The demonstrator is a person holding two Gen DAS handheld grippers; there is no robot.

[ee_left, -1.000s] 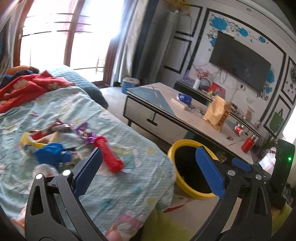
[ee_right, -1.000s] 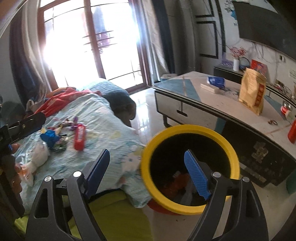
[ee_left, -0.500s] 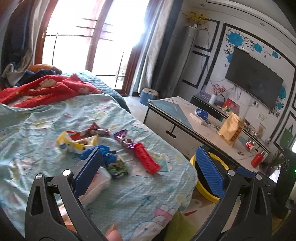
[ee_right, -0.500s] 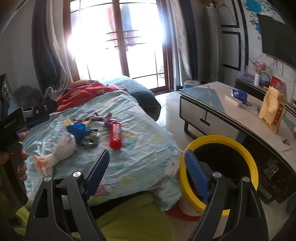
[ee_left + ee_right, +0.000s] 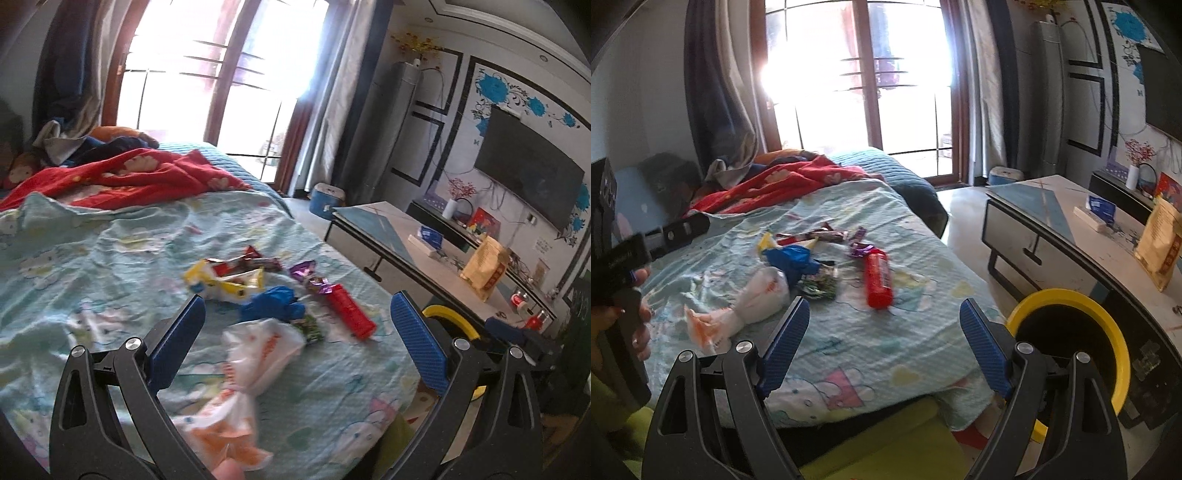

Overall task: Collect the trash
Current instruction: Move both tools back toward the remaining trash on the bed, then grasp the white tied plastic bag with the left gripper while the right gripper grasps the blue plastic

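Trash lies in a pile on the light-blue bedsheet [image 5: 110,266]: a white and orange plastic bag [image 5: 255,354], a blue crumpled bag [image 5: 271,304], a red tube-shaped pack [image 5: 349,310], a yellow wrapper [image 5: 225,280] and purple candy wrappers [image 5: 308,275]. My left gripper [image 5: 295,339] is open and empty, just above the white bag. My right gripper [image 5: 884,345] is open and empty over the bed's near edge, with the red pack [image 5: 879,280] and white bag [image 5: 757,295] ahead of it. The yellow-rimmed bin [image 5: 1071,332] stands on the floor to the right of the bed.
A red blanket [image 5: 129,177] is bunched at the bed's far end. A low white table [image 5: 1071,236] with a tan paper bag [image 5: 1160,243] stands to the right, past the bin. The hand holding the left gripper [image 5: 617,266] shows at the left edge of the right wrist view.
Both grippers have swung left, away from the bin and toward the trash on the bed. The pile is now centred ahead of the left gripper. Both stay open and empty.
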